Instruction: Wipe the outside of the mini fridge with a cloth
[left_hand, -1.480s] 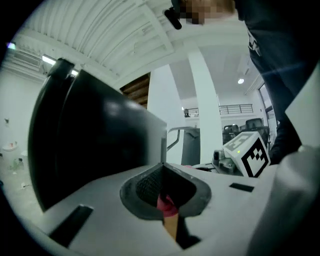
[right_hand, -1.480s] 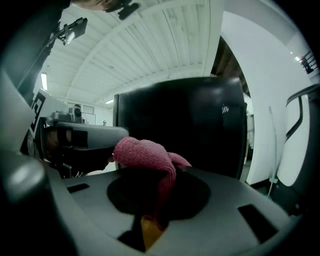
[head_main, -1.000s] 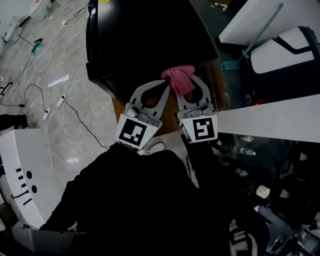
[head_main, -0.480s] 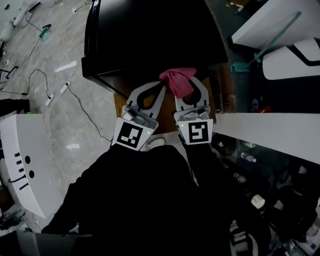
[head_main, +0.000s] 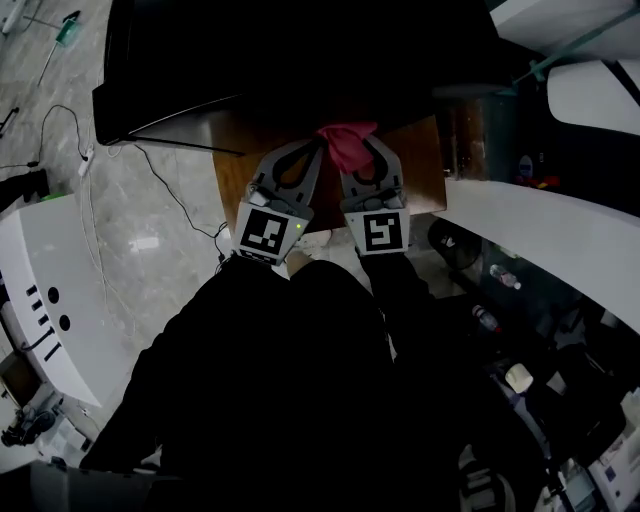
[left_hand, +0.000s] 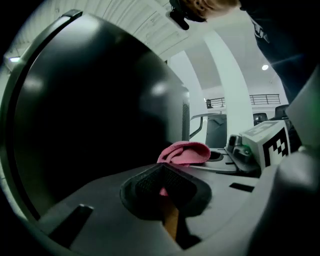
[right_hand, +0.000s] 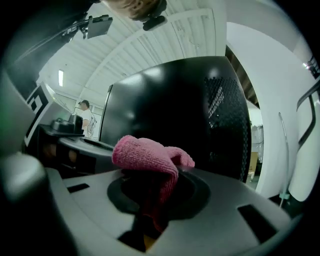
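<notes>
Looking back over the last second, my head view has swung so the mini fridge (head_main: 300, 60) now fills the top, and both claws have come in low at its front bottom edge over the wooden stand (head_main: 412, 165). I'd say I'm lined up for a stroke, not wiping yet. The right gripper (head_main: 352, 152) is clamped on the pink cloth (right_hand: 147, 155), which bunches out past the jaw tips right at the black face (touching or just short, can't tell). The left gripper (head_main: 318, 150) is pressed together just beside it, with only a sliver of pink showing at its tips.
</notes>
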